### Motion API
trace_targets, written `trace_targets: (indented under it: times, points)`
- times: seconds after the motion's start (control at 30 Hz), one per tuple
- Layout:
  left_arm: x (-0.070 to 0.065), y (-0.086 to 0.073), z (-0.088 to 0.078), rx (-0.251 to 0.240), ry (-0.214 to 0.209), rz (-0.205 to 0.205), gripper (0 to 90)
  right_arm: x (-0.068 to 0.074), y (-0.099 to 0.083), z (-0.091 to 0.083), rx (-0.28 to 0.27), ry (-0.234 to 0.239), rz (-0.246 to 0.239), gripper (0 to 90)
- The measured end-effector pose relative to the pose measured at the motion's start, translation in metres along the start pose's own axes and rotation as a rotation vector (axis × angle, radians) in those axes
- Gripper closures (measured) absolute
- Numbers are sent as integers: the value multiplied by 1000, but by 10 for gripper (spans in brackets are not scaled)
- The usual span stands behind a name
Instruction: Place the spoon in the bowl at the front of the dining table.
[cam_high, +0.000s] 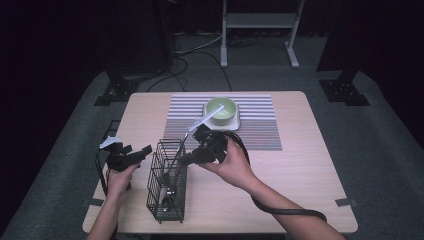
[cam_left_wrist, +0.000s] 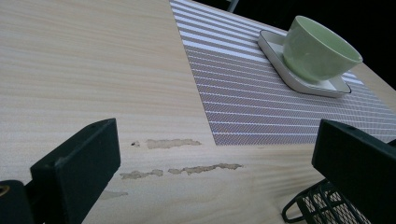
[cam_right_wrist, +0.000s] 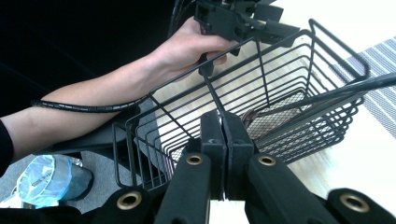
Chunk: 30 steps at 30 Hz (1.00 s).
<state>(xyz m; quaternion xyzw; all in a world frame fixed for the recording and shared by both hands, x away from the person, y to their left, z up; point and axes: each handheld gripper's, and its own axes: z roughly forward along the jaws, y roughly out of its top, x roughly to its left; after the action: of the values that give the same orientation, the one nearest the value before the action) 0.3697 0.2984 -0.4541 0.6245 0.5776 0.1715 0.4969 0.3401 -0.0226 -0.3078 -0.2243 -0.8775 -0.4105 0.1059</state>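
Observation:
A black wire basket (cam_high: 167, 182) stands on the wooden table (cam_high: 300, 165) near its front left, with dark utensils inside. One long dark handle (cam_high: 181, 150) leans out over its rim. My right gripper (cam_high: 184, 160) sits at the basket's right rim, its jaws pressed together with nothing visible between the pads. In the right gripper view the shut jaws point into the basket (cam_right_wrist: 280, 93), and the handle (cam_right_wrist: 369, 84) crosses at the right. Left of the basket, my left gripper (cam_high: 142, 156) is held open above bare tabletop. Its jaws stand wide apart in the left gripper view, the basket's corner (cam_left_wrist: 322, 210) beside the right one.
A green bowl (cam_high: 221, 110) on a white square plate (cam_high: 235, 123) sits on a striped placemat (cam_high: 260, 125) at the table's far centre. Worn patches (cam_left_wrist: 173, 143) mark the tabletop. Stand legs and cables lie on the floor beyond, and a blue bag (cam_right_wrist: 51, 179) lies beside the table.

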Motion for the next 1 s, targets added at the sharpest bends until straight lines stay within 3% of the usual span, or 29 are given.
trace_targets:
  times: [1.0]
  points:
    - [-1, 0, 1, 2, -1, 2, 0, 2, 9, -33, -82, 8, 23, 890]
